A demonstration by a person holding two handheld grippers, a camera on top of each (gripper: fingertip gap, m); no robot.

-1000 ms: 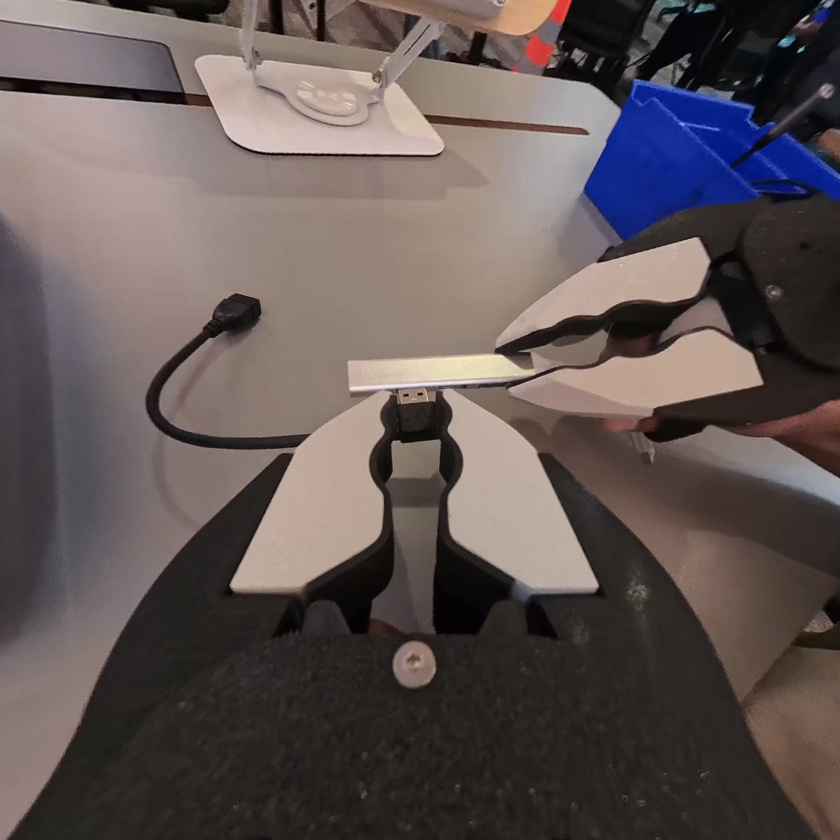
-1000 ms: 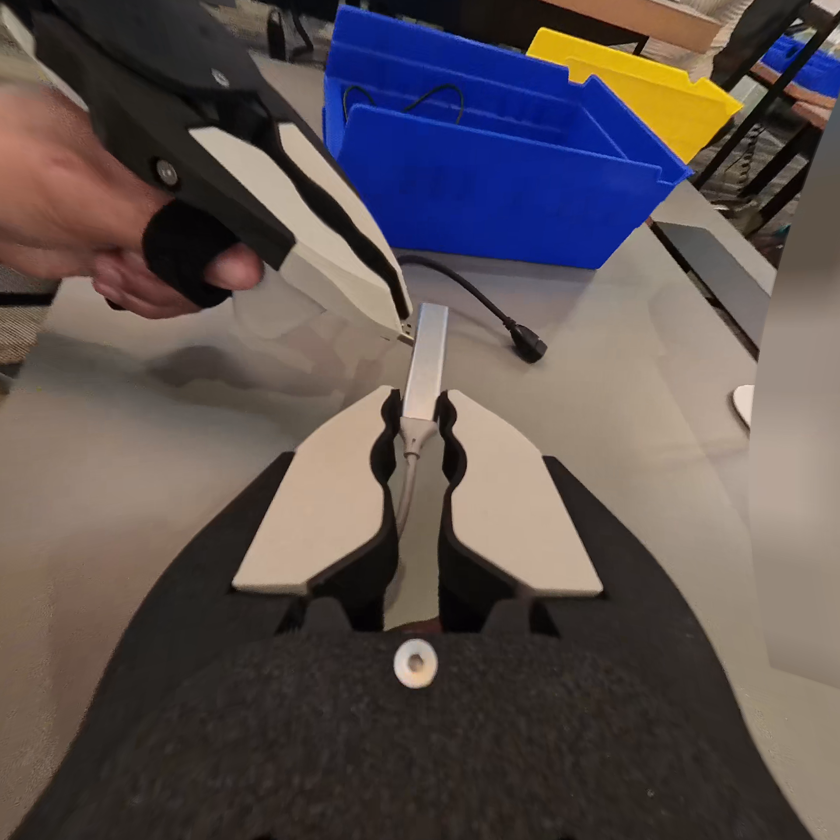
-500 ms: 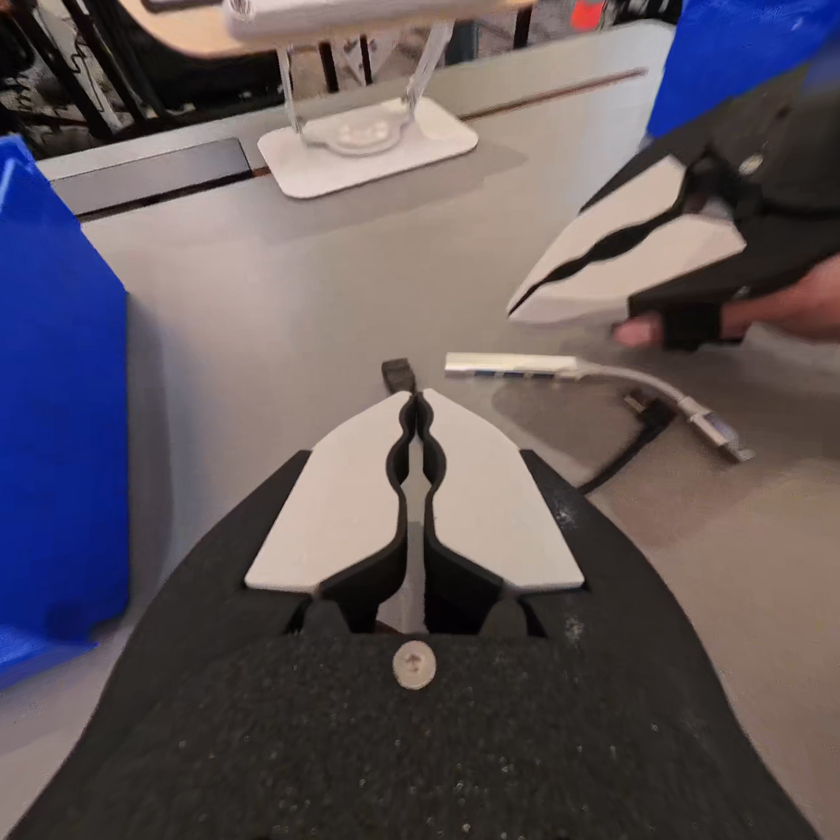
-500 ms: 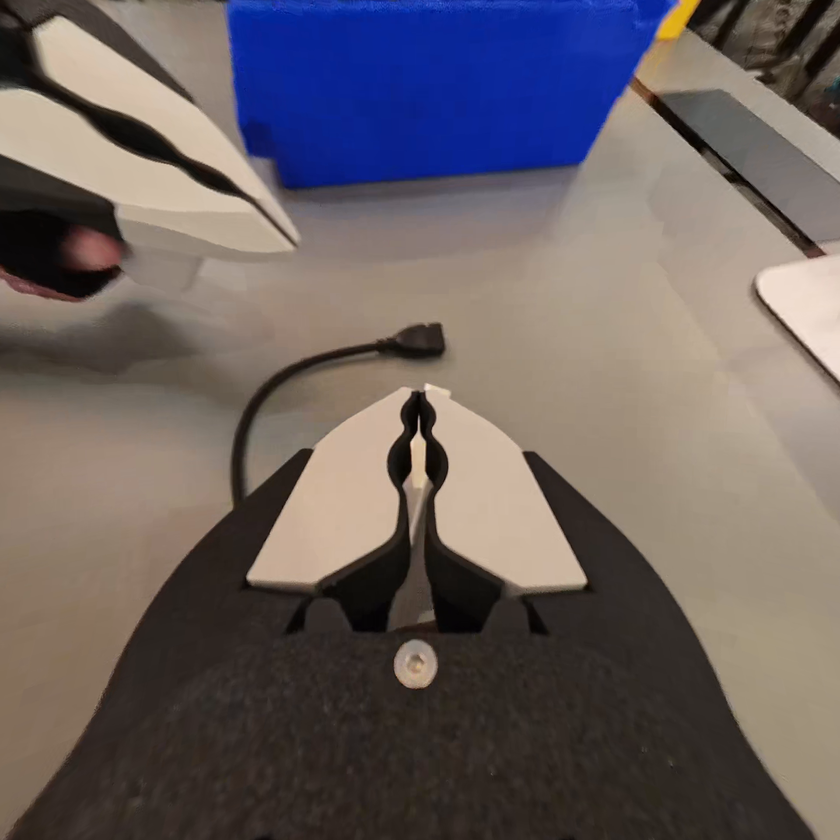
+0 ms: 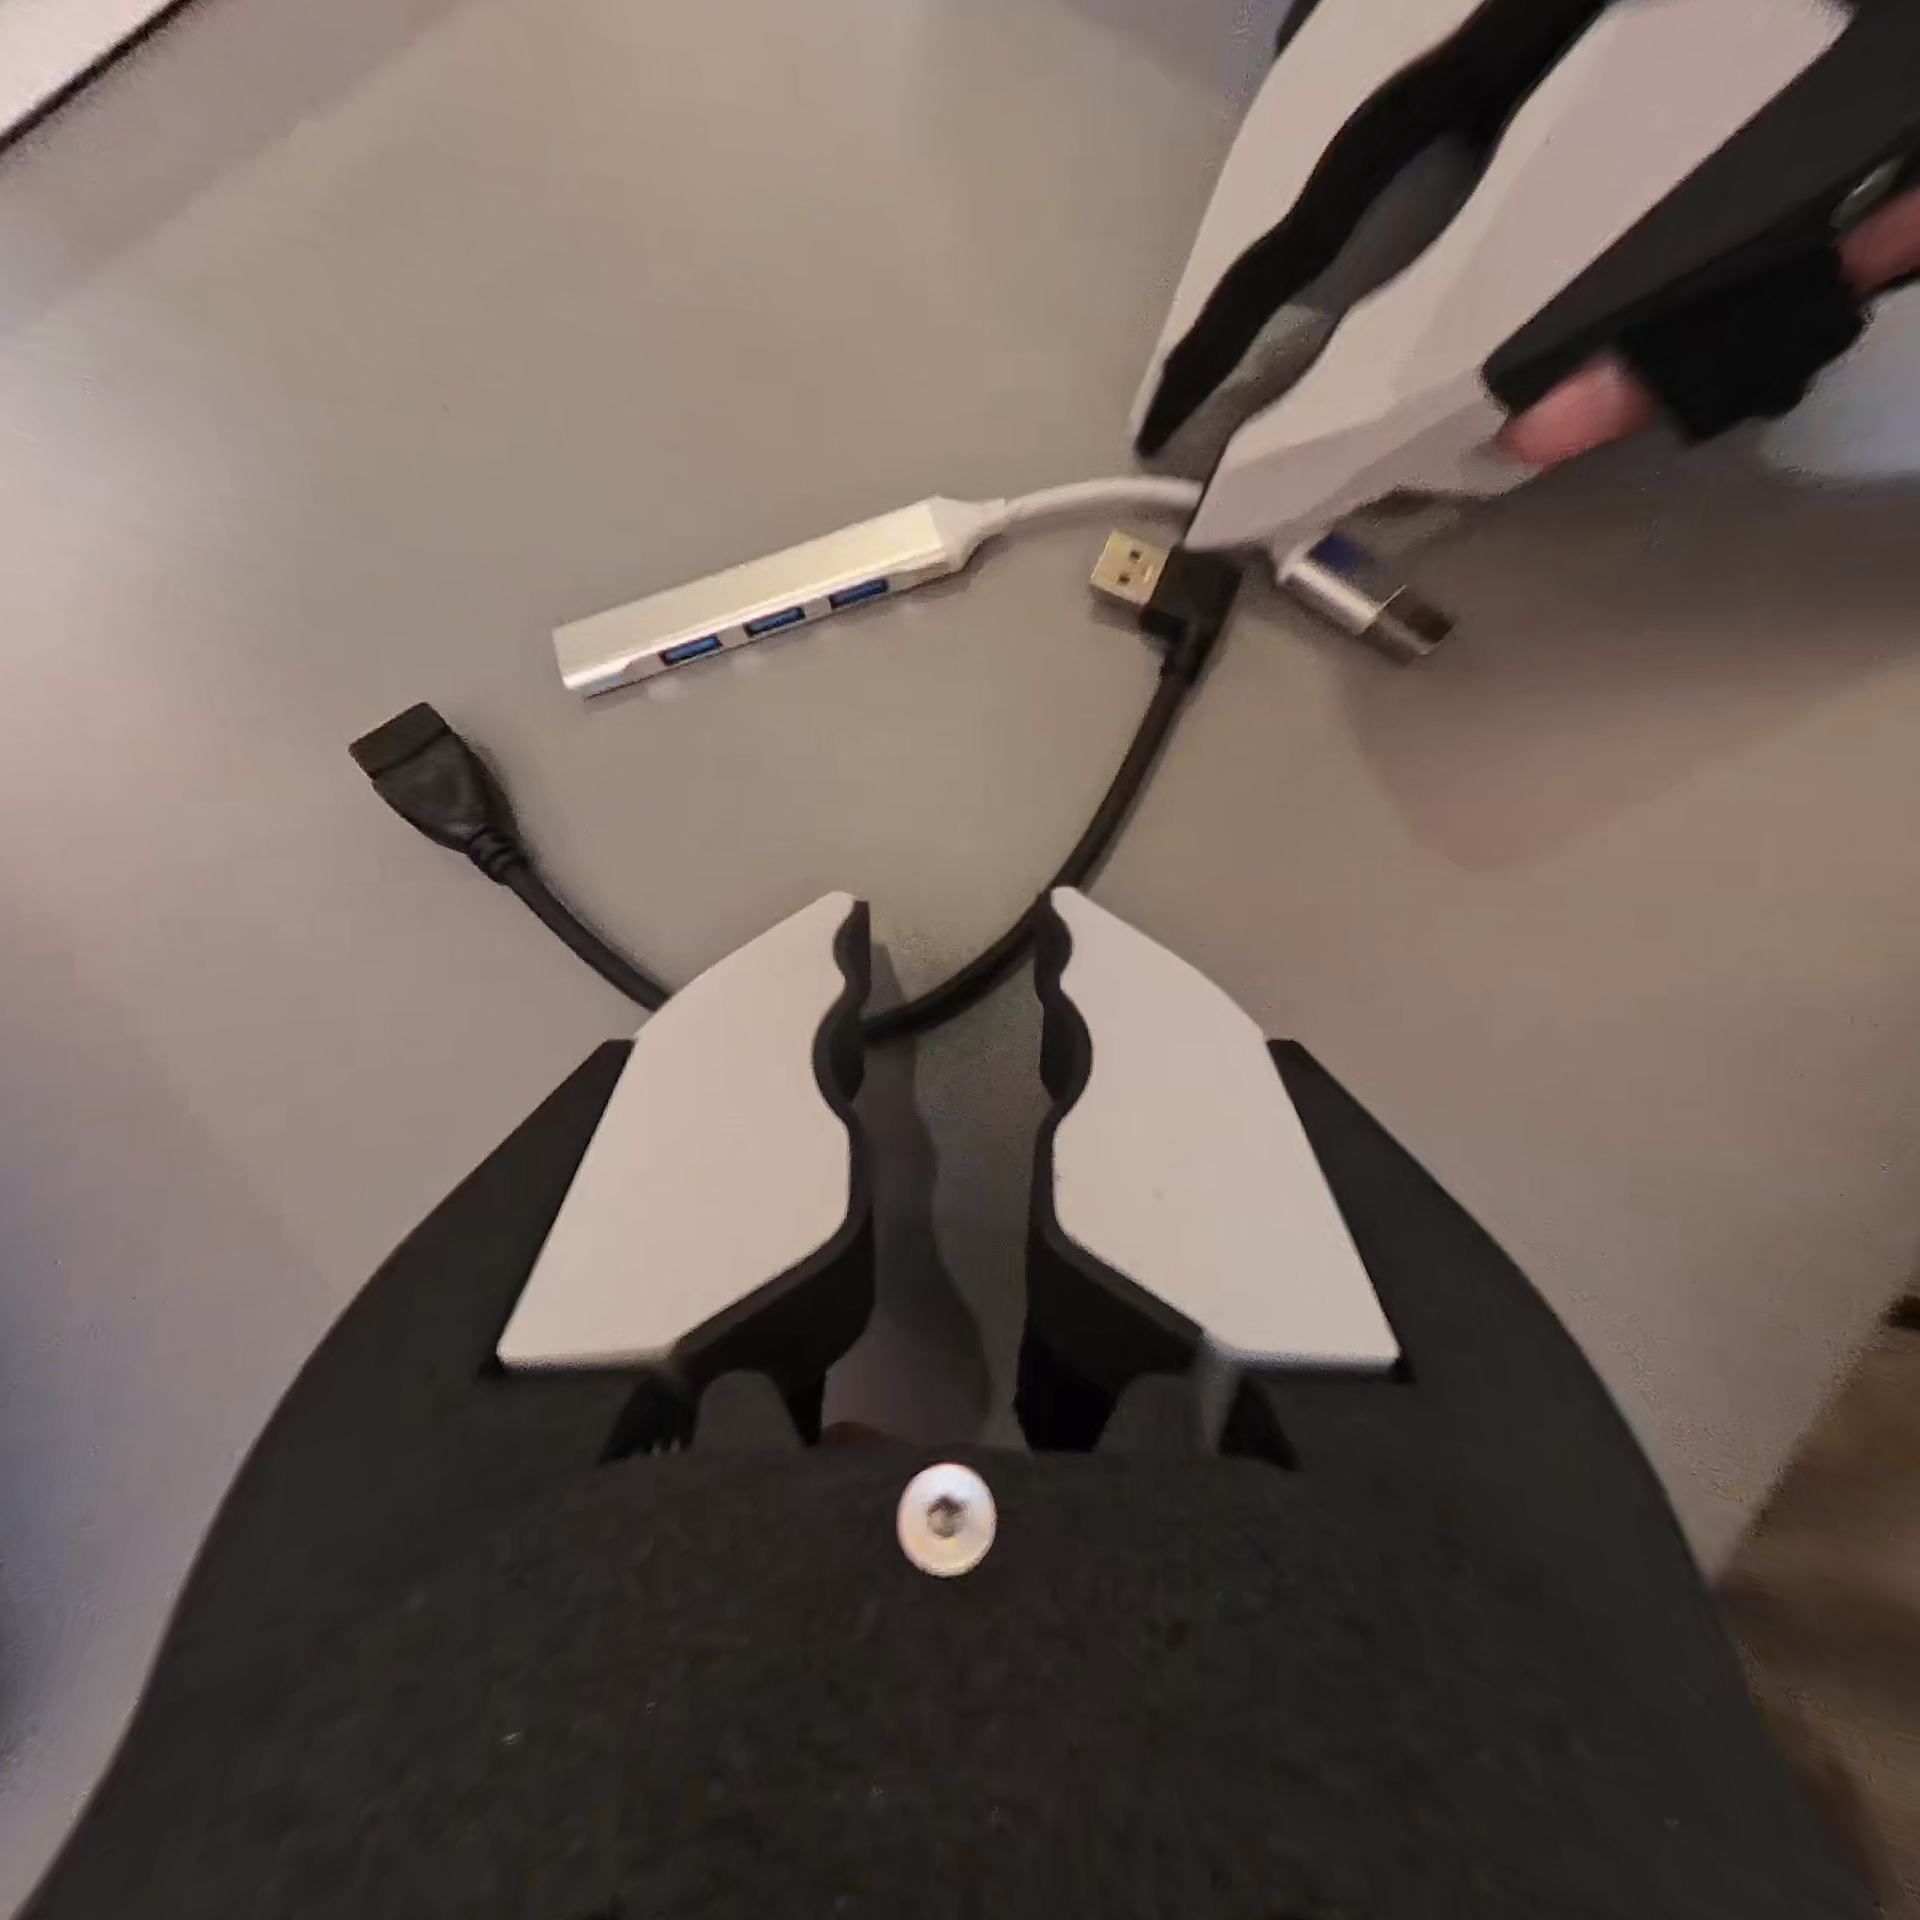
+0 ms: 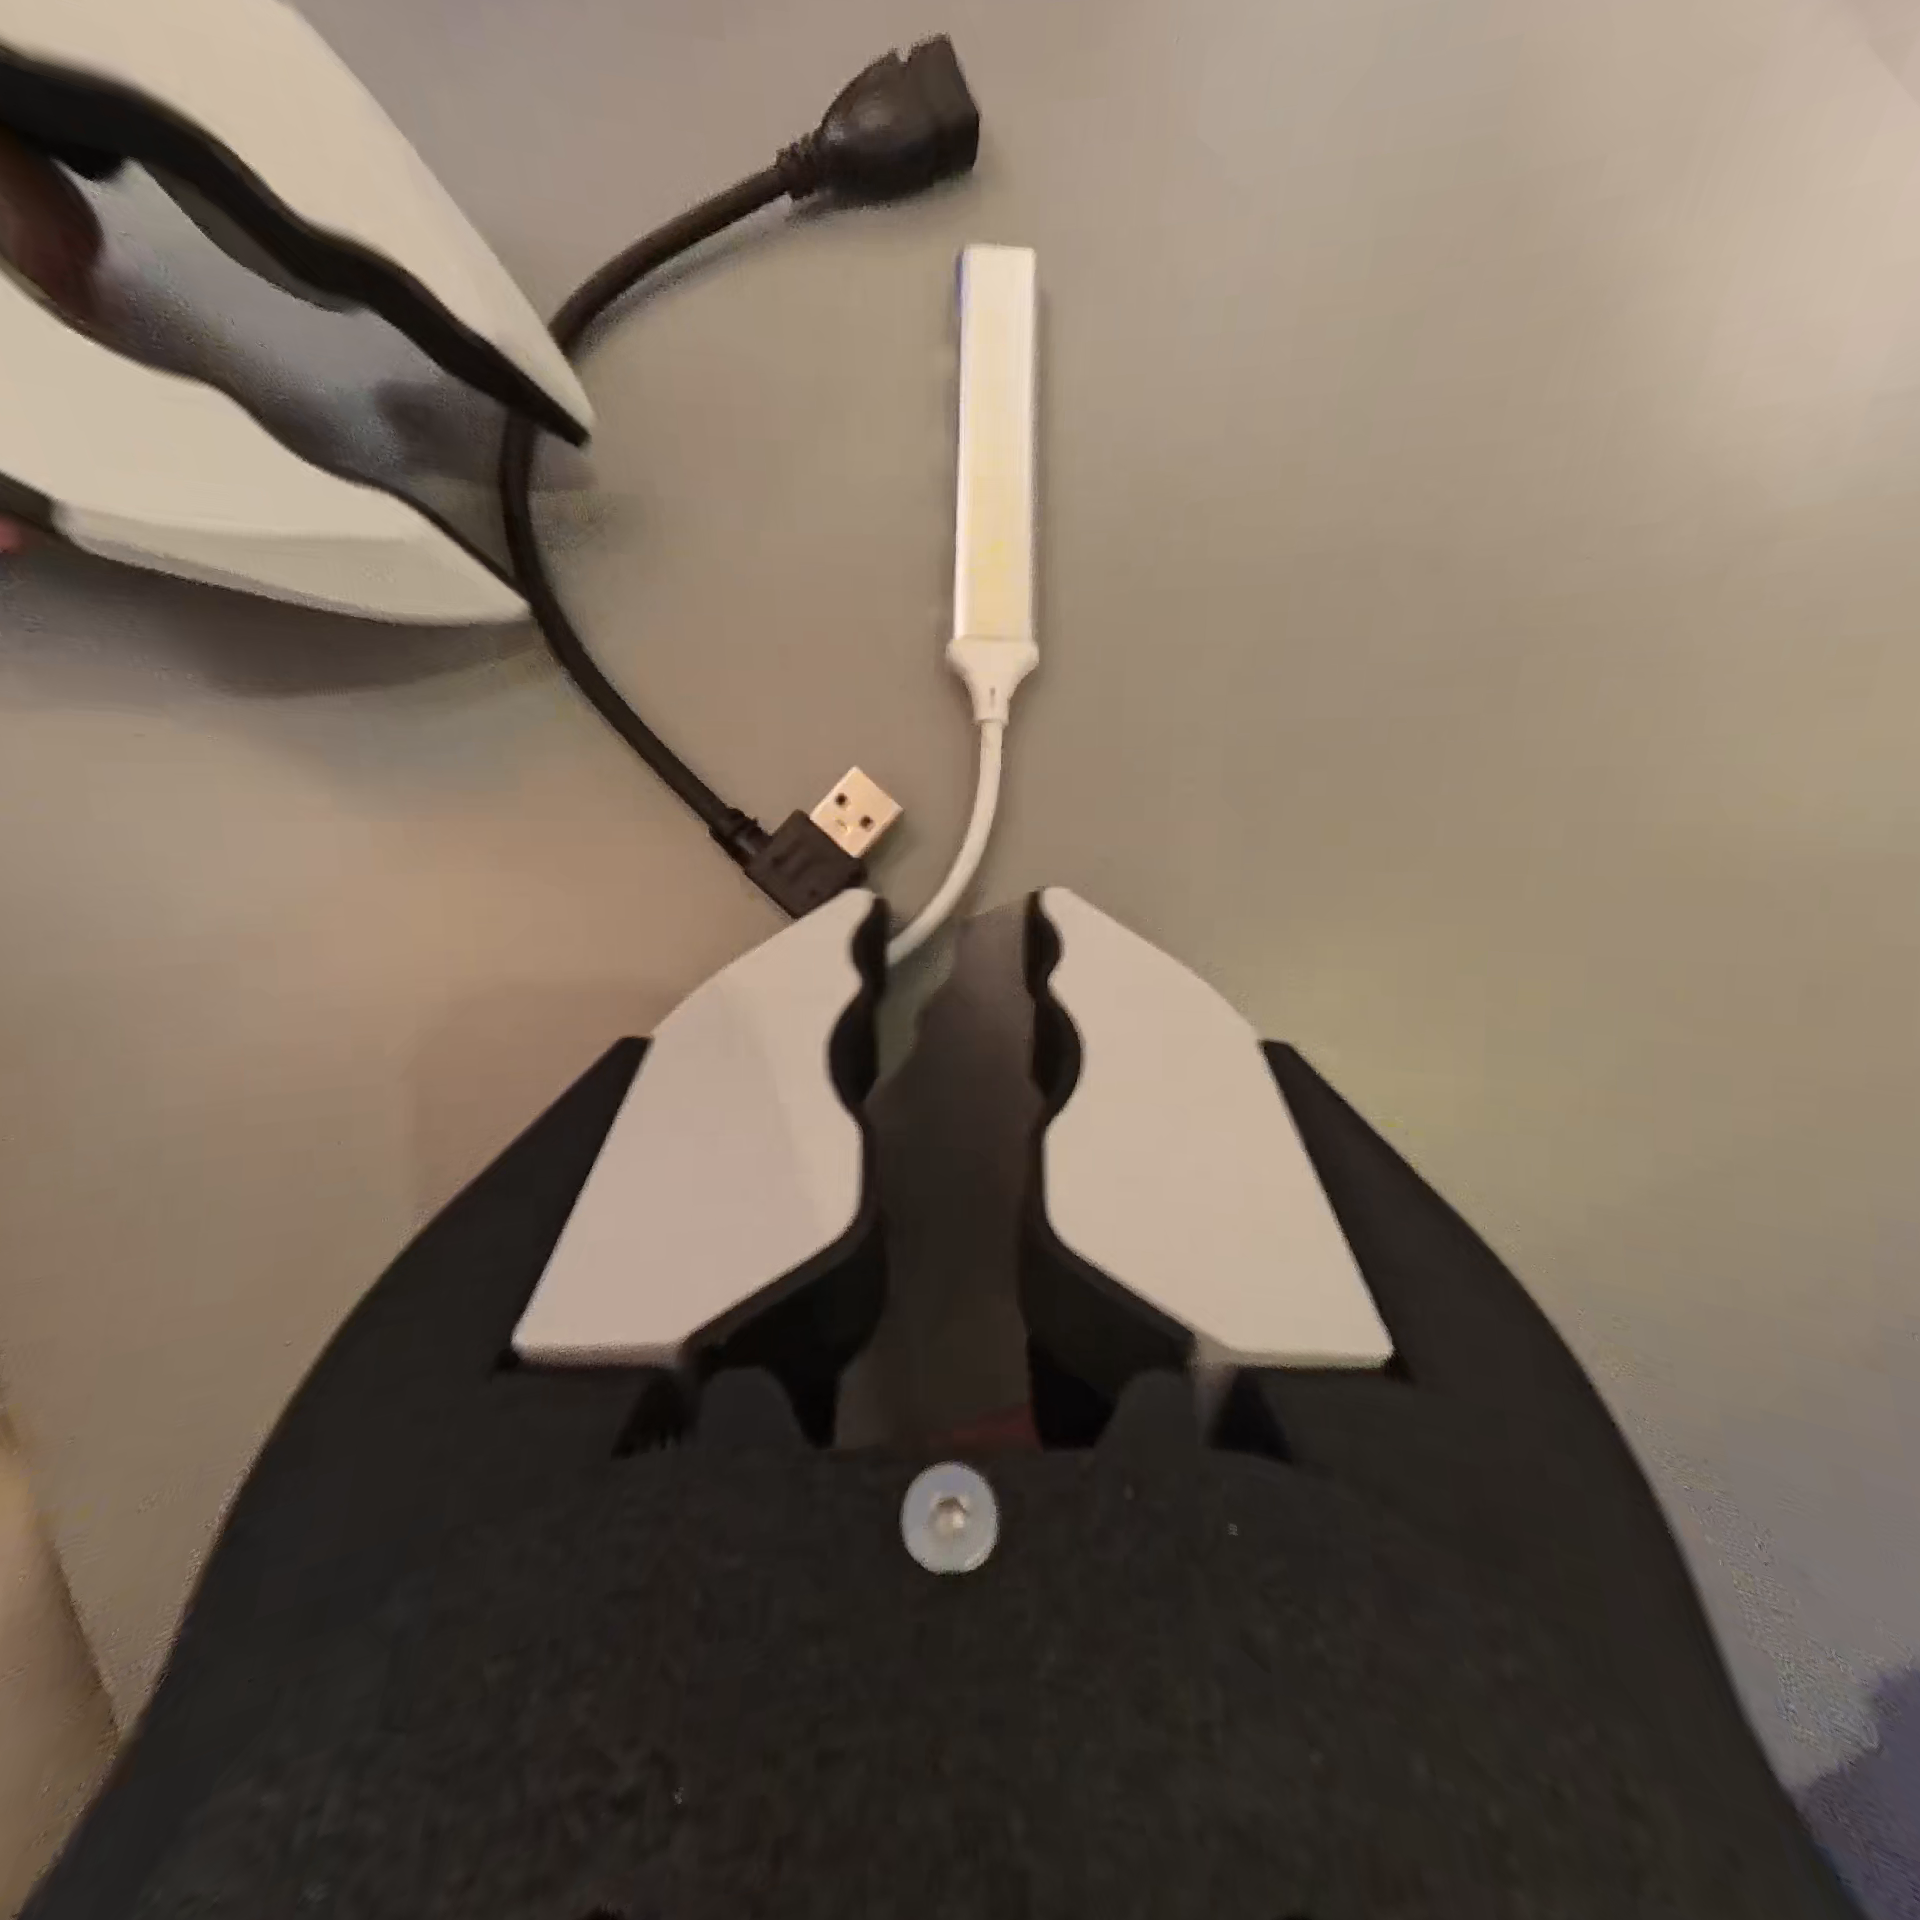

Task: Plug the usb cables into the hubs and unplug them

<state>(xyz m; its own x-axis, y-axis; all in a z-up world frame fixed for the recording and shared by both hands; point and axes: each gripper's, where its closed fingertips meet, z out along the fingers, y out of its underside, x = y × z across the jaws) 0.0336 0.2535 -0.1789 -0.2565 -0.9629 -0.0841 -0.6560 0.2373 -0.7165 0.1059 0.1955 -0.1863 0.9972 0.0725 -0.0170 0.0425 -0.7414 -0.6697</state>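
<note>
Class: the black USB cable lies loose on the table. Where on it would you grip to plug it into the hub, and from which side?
Probably grip the black cable's angled black plug housing, just behind the metal tip. It lies flat and rigid, so come from above, closing across its side faces and leaving the tip free for the silver hub's side ports.

The place cannot be told for certain: both views look steeply down at a plain, smooth grey tabletop, like a desk or workbench. Small computer accessories lie loose on it, a silver USB hub and a black USB extension cable, suggesting an office or lab bench.
</note>
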